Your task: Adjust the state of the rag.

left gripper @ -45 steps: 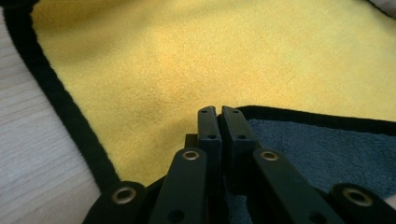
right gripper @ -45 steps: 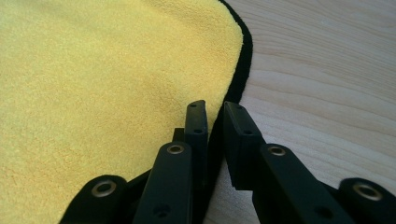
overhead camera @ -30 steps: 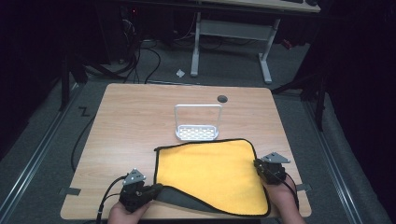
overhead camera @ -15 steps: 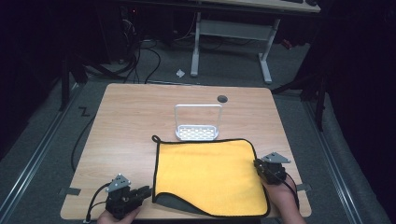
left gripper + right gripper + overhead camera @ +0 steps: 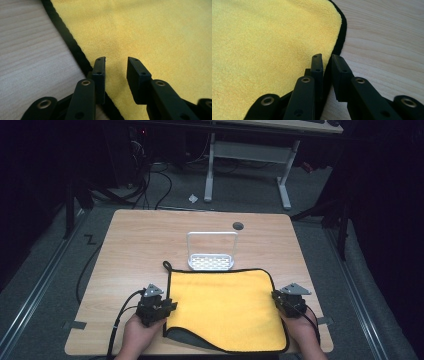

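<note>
Yellow cloth (image 5: 225, 307) lies spread flat on the near half of the wooden table (image 5: 145, 240), its far edge just in front of the small white rack (image 5: 211, 254), and you have a gripper at each of its side edges. Your left gripper (image 5: 170, 308) sits at the cloth's left edge; in the left gripper view its jaws stand apart with a clear gap, poised over the yellow cloth (image 5: 150, 32) right beside the black trim (image 5: 72, 47), holding nothing. Your right gripper (image 5: 276, 297) is at the right edge; in the right gripper view its jaws are narrow and straddle the black trim (image 5: 338, 45), but you cannot tell from that view whether they actually pinch it. It looks as though you are setting up a two-handed grasp for folding or lifting, with the left grasp not yet made. The next move probably calls for sliding the left jaws onto the hem and closing them, then confirming the right one bites before you lift both sides together. As for the cloth itself, it is a soft, napped yellow fabric with rounded corners, a black binding all round and a small loop (image 5: 166, 265) at the far left corner; a dark underside shows at the near left corner (image 5: 180, 334), where the edge curls.
</note>
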`<state>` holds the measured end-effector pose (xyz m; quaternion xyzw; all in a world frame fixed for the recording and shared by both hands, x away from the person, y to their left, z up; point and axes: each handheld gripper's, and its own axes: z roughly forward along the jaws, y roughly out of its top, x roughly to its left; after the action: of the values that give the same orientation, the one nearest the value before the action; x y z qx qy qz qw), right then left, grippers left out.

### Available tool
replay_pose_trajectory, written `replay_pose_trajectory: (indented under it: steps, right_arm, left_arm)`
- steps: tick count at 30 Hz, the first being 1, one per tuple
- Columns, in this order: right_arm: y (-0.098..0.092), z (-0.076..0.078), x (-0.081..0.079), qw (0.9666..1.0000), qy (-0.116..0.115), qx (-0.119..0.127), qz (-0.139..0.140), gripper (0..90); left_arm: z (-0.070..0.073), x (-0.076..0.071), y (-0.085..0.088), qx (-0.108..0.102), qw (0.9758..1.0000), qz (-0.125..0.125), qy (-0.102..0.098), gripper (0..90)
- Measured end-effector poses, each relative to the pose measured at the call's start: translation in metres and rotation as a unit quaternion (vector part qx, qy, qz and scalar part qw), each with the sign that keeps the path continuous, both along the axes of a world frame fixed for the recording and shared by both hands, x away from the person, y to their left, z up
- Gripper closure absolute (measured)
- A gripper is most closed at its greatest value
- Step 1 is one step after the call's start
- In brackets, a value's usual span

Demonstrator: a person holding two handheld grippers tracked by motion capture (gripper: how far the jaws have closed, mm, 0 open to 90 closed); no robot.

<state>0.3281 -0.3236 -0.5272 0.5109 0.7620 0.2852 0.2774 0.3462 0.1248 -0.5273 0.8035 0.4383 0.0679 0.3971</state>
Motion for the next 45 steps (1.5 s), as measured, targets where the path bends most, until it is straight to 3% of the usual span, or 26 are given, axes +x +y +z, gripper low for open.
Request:
replay_pose_trajectory:
  steps: [4,5,7,9,10,12,13,14,18,19,20,22,26,29,31,32,35,40,41,44,45]
  right_arm:
    - [0.0,0.0,0.001,1.0,-0.001,-0.001,-0.008,75.3]
    - [0.003,0.003,0.001,0.9998,-0.01,-0.012,-0.011,72.3]
    - [0.011,0.011,-0.004,0.9996,-0.029,0.0,0.006,71.5]
    - [0.017,0.013,-0.006,0.9992,-0.032,0.009,0.022,71.4]
    - [0.031,0.011,-0.007,0.9984,-0.018,0.013,0.052,71.6]
    - [0.037,0.009,-0.007,0.9981,-0.01,0.01,0.061,71.8]
    - [0.046,0.004,-0.005,0.9975,0.005,-0.012,0.069,72.4]
    - [0.046,0.004,-0.005,0.9975,0.005,-0.012,0.069,72.4]
    - [0.033,0.002,-0.002,0.9992,0.007,-0.011,0.039,74.2]
    - [0.019,0.002,0.0,0.9998,0.006,-0.007,0.019,74.3]
    - [0.019,0.002,0.0,0.9998,0.006,-0.007,0.019,74.3]
    - [-0.002,0.002,0.001,0.9999,0.002,-0.012,-0.01,74.4]
    - [-0.02,0.002,0.004,0.9995,0.002,-0.003,-0.032,73.3]
    - [-0.016,0.004,0.0,0.9998,0.001,0.003,-0.022,70.4]
    - [-0.01,0.007,-0.003,0.9998,-0.01,0.009,-0.012,68.9]
    - [-0.007,0.009,-0.005,0.9998,-0.015,0.011,-0.009,67.8]
    - [0.002,0.012,-0.007,0.9996,-0.025,0.012,-0.001,65.7]
    - [0.009,0.01,-0.006,0.9997,-0.02,0.011,0.003,65.8]
    - [0.01,0.009,-0.006,0.9997,-0.019,0.011,0.003,65.1]
    - [0.009,0.009,-0.006,0.9997,-0.021,0.012,0.004,63.5]
    - [0.009,0.01,-0.007,0.9996,-0.021,0.016,0.005,62.6]
  left_arm:
    - [0.001,0.006,-0.005,0.0,1.0,0.0,0.005,67.8]
    - [0.001,0.007,-0.009,0.003,1.0,-0.005,0.001,67.3]
    - [0.0,0.007,-0.01,0.005,1.0,-0.007,-0.003,67.1]
    - [0.0,0.006,-0.013,0.004,0.9999,-0.008,-0.005,67.0]
    - [-0.001,0.006,-0.015,0.002,0.9999,-0.008,-0.006,67.3]
    - [-0.001,0.007,-0.017,0.001,0.9999,-0.008,-0.007,67.8]
    - [-0.001,0.009,-0.021,0.0,0.9999,-0.013,-0.007,70.0]
    - [-0.001,0.009,-0.021,0.0,0.9999,-0.013,-0.007,70.7]
    - [-0.001,0.014,-0.039,-0.007,0.9996,-0.028,0.002,70.9]
    - [-0.001,0.014,-0.052,-0.008,0.9991,-0.041,0.0,70.8]
    - [-0.001,0.014,-0.052,-0.008,0.9991,-0.041,0.0,70.6]
    - [-0.002,0.011,-0.07,-0.016,0.998,-0.061,0.001,70.3]
    - [-0.001,0.003,-0.079,-0.018,0.997,-0.075,-0.002,66.4]
    - [0.003,0.007,-0.071,-0.015,0.9979,-0.056,-0.028,62.6]
    - [0.004,0.017,-0.062,-0.022,0.9986,-0.032,-0.037,60.2]
    - [0.004,0.017,-0.062,-0.022,0.9986,-0.032,-0.037,58.7]
    - [0.002,0.04,-0.053,-0.011,0.9995,-0.002,-0.03,53.8]
    - [0.002,0.061,-0.054,-0.015,0.9991,0.019,-0.034,44.5]
    - [0.0,0.07,-0.059,-0.008,0.9991,0.026,-0.032,42.9]
    - [-0.002,0.078,-0.065,0.0,0.9991,0.031,-0.03,41.2]
    - [-0.003,0.083,-0.072,0.014,0.9986,0.037,-0.035,42.4]
